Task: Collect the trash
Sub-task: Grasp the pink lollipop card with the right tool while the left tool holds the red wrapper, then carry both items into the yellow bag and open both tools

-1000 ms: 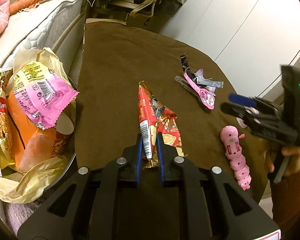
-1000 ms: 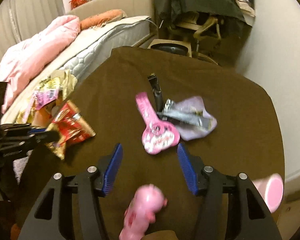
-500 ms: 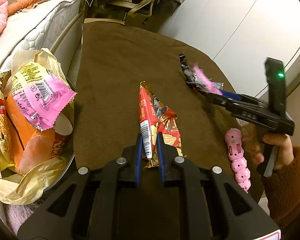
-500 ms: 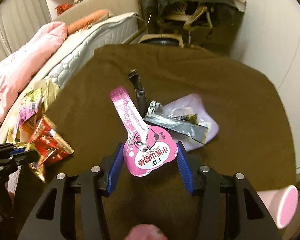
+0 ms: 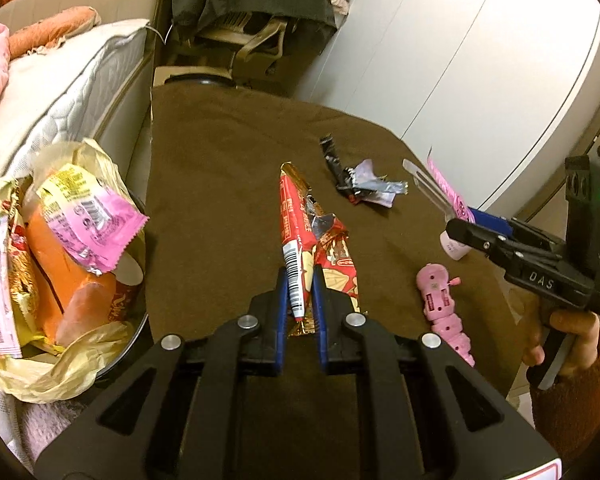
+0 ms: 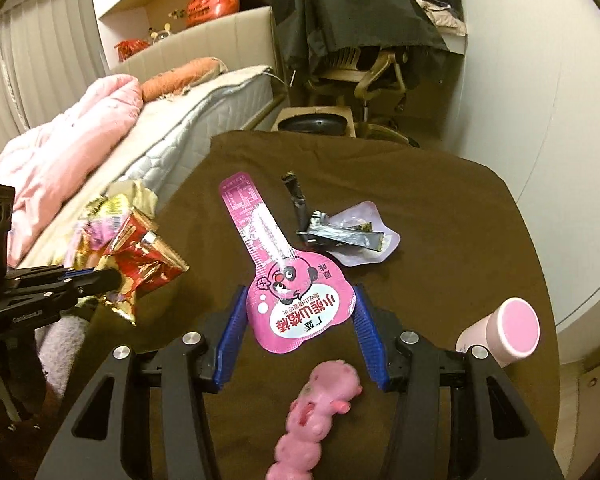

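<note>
Two wrappers are in my grippers: left gripper (image 5: 301,292) pinches the red wrapper (image 5: 296,240), right gripper (image 6: 298,330) hugs the pink wrapper (image 6: 288,284), both going to the trash bag (image 5: 80,344).

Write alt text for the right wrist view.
The right tool holds a pink bear-print wrapper above a brown table. A pink toy, a pink bottle and crumpled wrappers lie around it.
</note>
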`<state>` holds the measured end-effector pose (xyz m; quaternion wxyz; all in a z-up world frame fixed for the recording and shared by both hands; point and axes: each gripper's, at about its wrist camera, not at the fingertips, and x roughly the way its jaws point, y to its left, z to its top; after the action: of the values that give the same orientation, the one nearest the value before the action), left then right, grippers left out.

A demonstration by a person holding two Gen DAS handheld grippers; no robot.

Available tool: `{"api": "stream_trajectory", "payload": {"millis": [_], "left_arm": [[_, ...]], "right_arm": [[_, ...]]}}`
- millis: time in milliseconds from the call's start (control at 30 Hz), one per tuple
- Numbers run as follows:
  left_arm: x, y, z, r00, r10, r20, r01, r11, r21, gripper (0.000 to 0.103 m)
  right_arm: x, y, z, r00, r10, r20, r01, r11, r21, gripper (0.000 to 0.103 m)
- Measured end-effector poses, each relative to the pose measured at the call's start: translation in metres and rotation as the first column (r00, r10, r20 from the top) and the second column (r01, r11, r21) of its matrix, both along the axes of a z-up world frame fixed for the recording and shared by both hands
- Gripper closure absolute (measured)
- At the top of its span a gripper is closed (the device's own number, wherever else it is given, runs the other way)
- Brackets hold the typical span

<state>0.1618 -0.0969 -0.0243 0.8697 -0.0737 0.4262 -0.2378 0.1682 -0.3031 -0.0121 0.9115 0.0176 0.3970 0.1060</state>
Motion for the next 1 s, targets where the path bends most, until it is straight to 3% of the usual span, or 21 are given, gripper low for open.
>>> {"api": "stream_trajectory", "payload": {"millis": [333,600,800,1000], "left_arm": [[-0.019,0.035,0.026,0.996,0.052,0.068,-0.050,0.998,-0.026,0.092],[-0.020,0.111,0.044,0.982,0.153,0.111,-0.152,0.988,-0.023,0.092],[-0.016,0.173,0.042,0.966,0.232,0.110,-0.232,0.973,-0.009,0.092],[-0.011,0.224,0.014,0.955,0.292,0.049,-0.292,0.956,-0.013,0.092]], "right_arm": [[-0.010,0.036,0.026,0.997,0.033,0.066,-0.034,0.999,0.002,0.055],[0.000,0.087,0.048,0.990,0.090,0.104,-0.091,0.996,0.003,0.055],[0.016,0.142,0.048,0.982,0.162,0.098,-0.164,0.986,0.012,0.055],[0.037,0.201,0.035,0.966,0.253,0.061,-0.253,0.967,-0.015,0.055]]}}
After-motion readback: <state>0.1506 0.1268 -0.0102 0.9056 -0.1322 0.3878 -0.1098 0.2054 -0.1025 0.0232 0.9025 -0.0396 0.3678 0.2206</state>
